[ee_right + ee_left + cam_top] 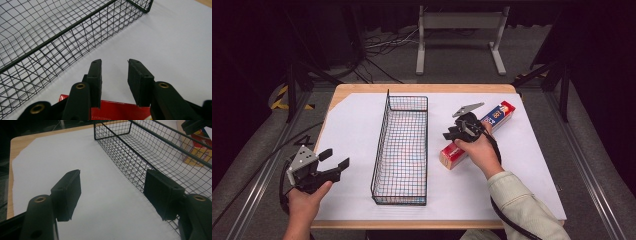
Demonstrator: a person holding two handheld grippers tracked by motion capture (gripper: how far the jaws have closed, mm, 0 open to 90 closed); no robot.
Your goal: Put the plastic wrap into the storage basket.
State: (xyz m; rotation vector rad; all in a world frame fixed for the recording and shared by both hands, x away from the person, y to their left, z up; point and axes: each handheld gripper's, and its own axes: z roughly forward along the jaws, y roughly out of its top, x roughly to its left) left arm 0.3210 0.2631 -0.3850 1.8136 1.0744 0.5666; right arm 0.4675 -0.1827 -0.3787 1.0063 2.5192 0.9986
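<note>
Near edge of desk [362, 90]: left hand [304, 202] holds the left gripper [334, 162] low over the white sheet [352, 135], pointed toward the basket; jaws spread wide, nothing between them. Right forearm in a pale sleeve [522, 205] reaches in diagonally; right hand [479, 150] holds the right gripper [452, 134] above the box, jaws parted, released, aimed at the basket side. Count: one black wire basket [402, 150], centre of sheet, lengthwise; one long red box [477, 135], lying flat just right of the basket. Far: a metal stand [459, 37] on the floor.
</note>
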